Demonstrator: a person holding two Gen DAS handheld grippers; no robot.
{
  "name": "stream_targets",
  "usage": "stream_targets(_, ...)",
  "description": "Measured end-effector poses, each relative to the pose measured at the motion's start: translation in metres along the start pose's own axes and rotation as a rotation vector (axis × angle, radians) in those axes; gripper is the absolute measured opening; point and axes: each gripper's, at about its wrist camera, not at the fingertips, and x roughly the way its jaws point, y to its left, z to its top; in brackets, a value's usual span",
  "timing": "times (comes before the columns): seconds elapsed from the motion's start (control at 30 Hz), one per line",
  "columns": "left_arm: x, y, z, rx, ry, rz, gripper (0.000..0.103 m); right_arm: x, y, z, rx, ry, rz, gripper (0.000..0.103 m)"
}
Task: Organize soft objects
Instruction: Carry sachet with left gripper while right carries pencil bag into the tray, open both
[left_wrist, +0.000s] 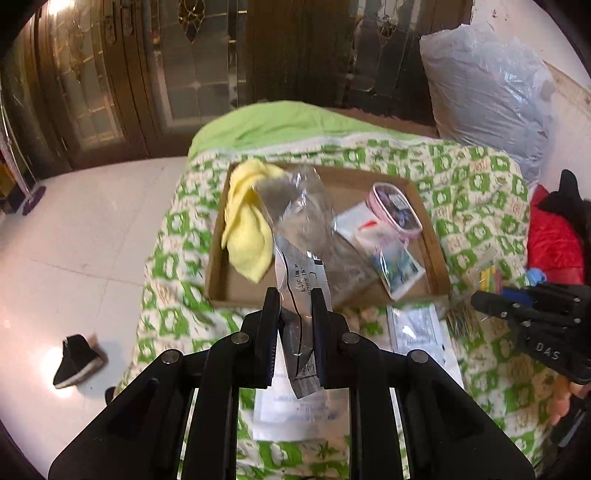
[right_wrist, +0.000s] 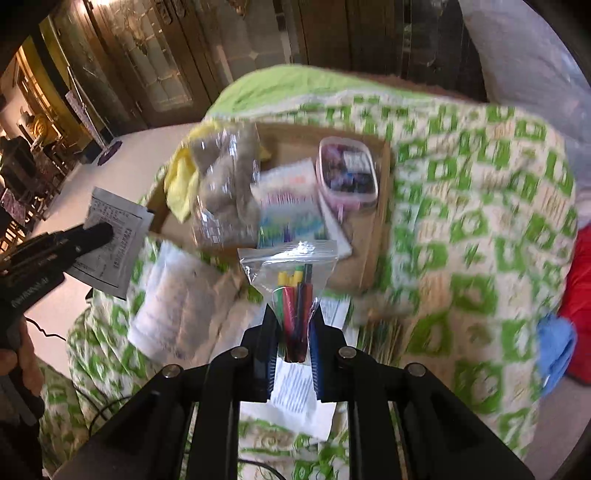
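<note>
Each claw (left_wrist: 295, 295) is built of matte black plastic arms joined by round silver pins; white "DAS" lettering is printed on the right claw (left_wrist: 480, 301).

The tray (left_wrist: 437, 258) sits on the bed (left_wrist: 476, 206). In the tray, a cloth (left_wrist: 245, 225) lies at its left, a clear bag (left_wrist: 306, 221) beside it toward the middle, and a pouch (left_wrist: 397, 208) at the right rear. Paper packets (left_wrist: 417, 325) lie on the bed in front of the tray. A shoe (left_wrist: 77, 360) stands on the floor, left of the tray.
</note>
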Motion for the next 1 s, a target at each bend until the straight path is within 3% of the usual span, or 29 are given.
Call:
stream_targets(0.2, 0.001, 0.000, 0.016, 0.021, -0.025, 0.043, 0.016, -0.006, 0.012, 0.027, -0.033, -0.039, -0.023, 0.013)
stream_targets(0.63, 0.010, 0.009, 0.024, -0.007, -0.018, 0.016, 0.016, 0.001, 0.015, 0.042, -0.049, -0.040, -0.042, 0.013)
stream_targets(0.7, 0.013, 0.011, 0.025, -0.015, -0.008, 0.004, 0.016, 0.003, 0.013, 0.043, -0.045, -0.038, -0.033, 0.013)
stream_targets(0.8, 0.017, 0.011, 0.024, -0.014, -0.003, 0.001, 0.016, 0.006, 0.005, 0.045, -0.019, -0.017, 0.052, 0.013)
stream_targets(1.0, 0.024, 0.013, 0.025, -0.010, 0.004, -0.002, 0.015, 0.017, -0.015, 0.047, 0.013, 0.003, 0.045, 0.013)
